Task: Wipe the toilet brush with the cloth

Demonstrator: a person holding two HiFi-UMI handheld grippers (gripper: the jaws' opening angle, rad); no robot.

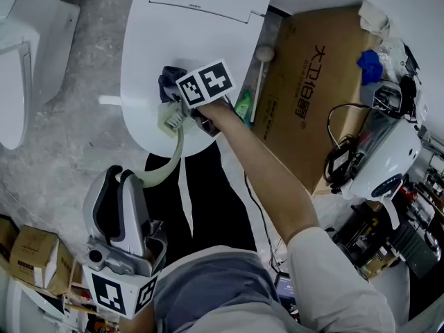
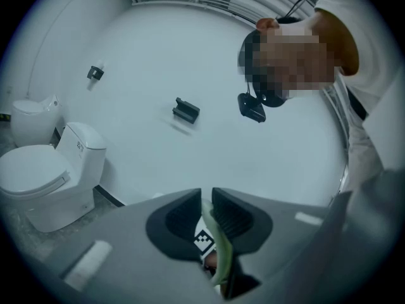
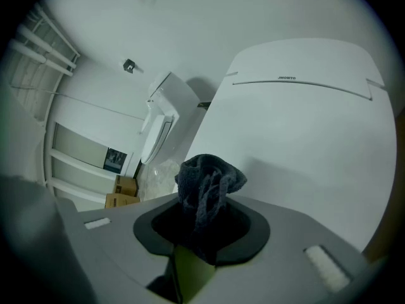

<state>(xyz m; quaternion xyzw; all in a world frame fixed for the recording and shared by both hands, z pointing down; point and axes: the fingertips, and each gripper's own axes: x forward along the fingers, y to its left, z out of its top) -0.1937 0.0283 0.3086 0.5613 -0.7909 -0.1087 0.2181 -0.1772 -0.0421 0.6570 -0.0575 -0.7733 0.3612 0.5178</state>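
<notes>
Right arm (image 1: 263, 179) stretched over toilet lid (image 1: 201, 33), right gripper (image 3: 202, 220) pinching cloth (image 3: 207, 182) — left gripper (image 2: 207, 201) clamping toilet brush handle (image 1: 170, 159).

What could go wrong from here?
The left tongs pinch the thin pale green toilet brush handle far from its head, so wiping pressure may bend or twist it loose. The dark bunched cloth in the right tongs could slip out. The brush head may smear the white toilet lid.
</notes>
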